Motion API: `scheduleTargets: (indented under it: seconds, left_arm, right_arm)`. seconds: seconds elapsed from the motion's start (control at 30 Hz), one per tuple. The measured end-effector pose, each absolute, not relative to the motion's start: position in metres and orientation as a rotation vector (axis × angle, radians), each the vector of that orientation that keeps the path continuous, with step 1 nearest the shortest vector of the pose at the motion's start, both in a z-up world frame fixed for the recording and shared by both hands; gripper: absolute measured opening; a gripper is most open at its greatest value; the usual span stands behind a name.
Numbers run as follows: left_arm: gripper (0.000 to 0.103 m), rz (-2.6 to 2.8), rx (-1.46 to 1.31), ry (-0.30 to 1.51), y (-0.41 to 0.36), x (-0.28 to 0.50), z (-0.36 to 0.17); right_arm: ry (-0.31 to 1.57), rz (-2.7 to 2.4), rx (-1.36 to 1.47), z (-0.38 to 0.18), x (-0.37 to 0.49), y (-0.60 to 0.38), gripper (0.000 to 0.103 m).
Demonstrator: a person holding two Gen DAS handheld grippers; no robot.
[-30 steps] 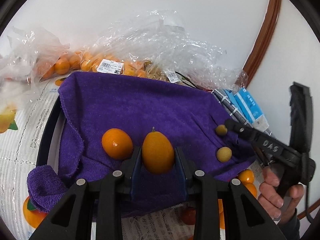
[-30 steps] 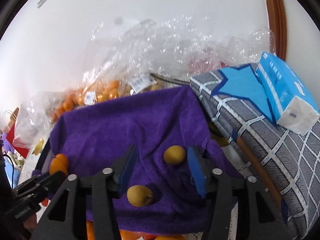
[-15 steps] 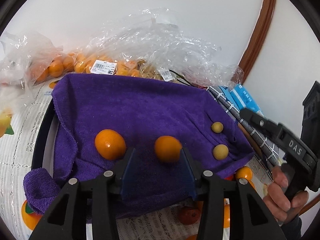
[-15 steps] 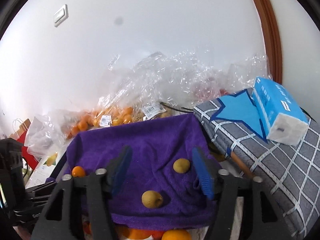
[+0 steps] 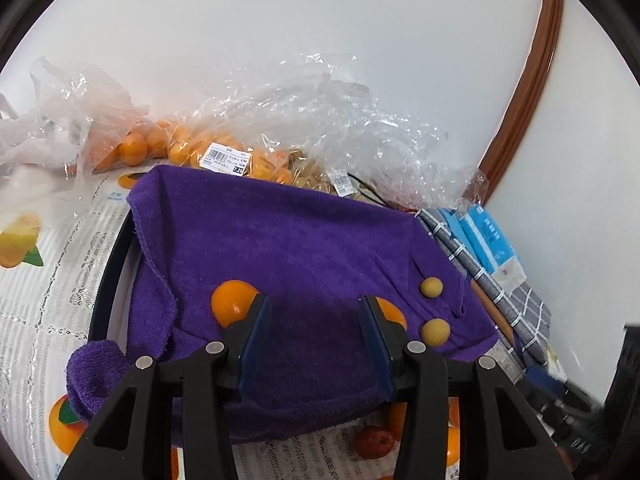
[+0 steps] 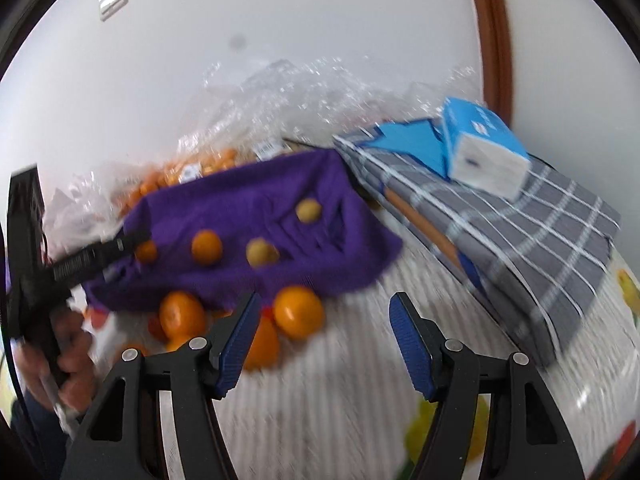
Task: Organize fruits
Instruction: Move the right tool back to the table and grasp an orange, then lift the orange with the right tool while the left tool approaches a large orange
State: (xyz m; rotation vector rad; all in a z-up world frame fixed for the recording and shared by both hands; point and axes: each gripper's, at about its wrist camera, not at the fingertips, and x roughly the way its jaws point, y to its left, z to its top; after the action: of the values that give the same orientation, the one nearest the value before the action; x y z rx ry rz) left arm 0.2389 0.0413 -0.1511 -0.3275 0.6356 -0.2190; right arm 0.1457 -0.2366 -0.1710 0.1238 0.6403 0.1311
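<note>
The kumquat gripped a second ago by the left gripper (image 5: 316, 344) now lies free on the purple towel (image 5: 288, 248), and the right gripper (image 6: 324, 344) has drawn back off the cloth to hang over the lace tablecloth (image 6: 340, 380).

Nearest the viewer, the left gripper's blue pads stand apart with only bare towel between them and are easing slightly inward; it holds nothing. One orange kumquat (image 5: 232, 304) sits just outside its left finger, a second kumquat (image 5: 390, 312) peeks from behind its right finger. The right gripper is likewise empty, jaws moderately wide and narrowing a little, its view blurred. Loose oranges (image 6: 298, 312) lie on the tablecloth just ahead of it, at the towel's front edge — apparently the stock yet to be sorted.

Further back on the towel, two pale yellow-brown fruits (image 5: 431, 287) rest together near its right edge, well apart from the orange pair; the grouping suggests the sorting goes by kind, orange to the left, pale to the right. The towel, draped over a dark-rimmed tray (image 5: 108, 280), likely keeps round fruit from rolling.

Beyond, clear plastic bags (image 5: 320, 128) of small oranges lie against the white wall, and a blue tissue pack (image 6: 484, 148) sits on a grey checked cloth (image 6: 540, 232) to the right.
</note>
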Motion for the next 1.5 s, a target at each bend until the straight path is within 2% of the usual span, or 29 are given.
scheduleTargets:
  seconds: [0.17,0.3,0.6,1.13,1.2,1.27,1.4,1.5]
  left_arm:
    - [0.043,-0.23,-0.339,0.642,0.044,0.237,-0.151]
    - [0.043,-0.233,-0.331,0.644,0.042,0.236,-0.151]
    - [0.043,-0.235,-0.305,0.654,0.038,0.238,-0.152]
    - [0.044,-0.236,-0.302,0.674,0.036,0.241,-0.155]
    - [0.044,-0.237,-0.31,0.674,0.037,0.241,-0.155]
    - [0.044,-0.236,-0.31,0.675,0.037,0.241,-0.155]
    - [0.044,-0.236,-0.304,0.676,0.037,0.241,-0.156]
    - [0.044,-0.236,-0.307,0.68,0.038,0.241,-0.156]
  right_arm:
    - [0.677,0.114,0.128,-0.183,0.136,-0.242,0.051]
    - [0.669,0.131,0.101,-0.176,0.137,-0.232,0.049]
    - [0.688,0.141,0.101,-0.18,0.168,-0.22,0.038]
    - [0.743,0.23,0.173,-0.185,0.195,-0.216,0.037]
    - [0.758,0.251,0.222,-0.187,0.197,-0.224,0.032]
    - [0.768,0.268,0.263,-0.188,0.197,-0.231,0.032]
    - [0.714,0.216,0.194,-0.182,0.182,-0.23,0.031]
    - [0.674,0.193,0.172,-0.179,0.169,-0.239,0.027]
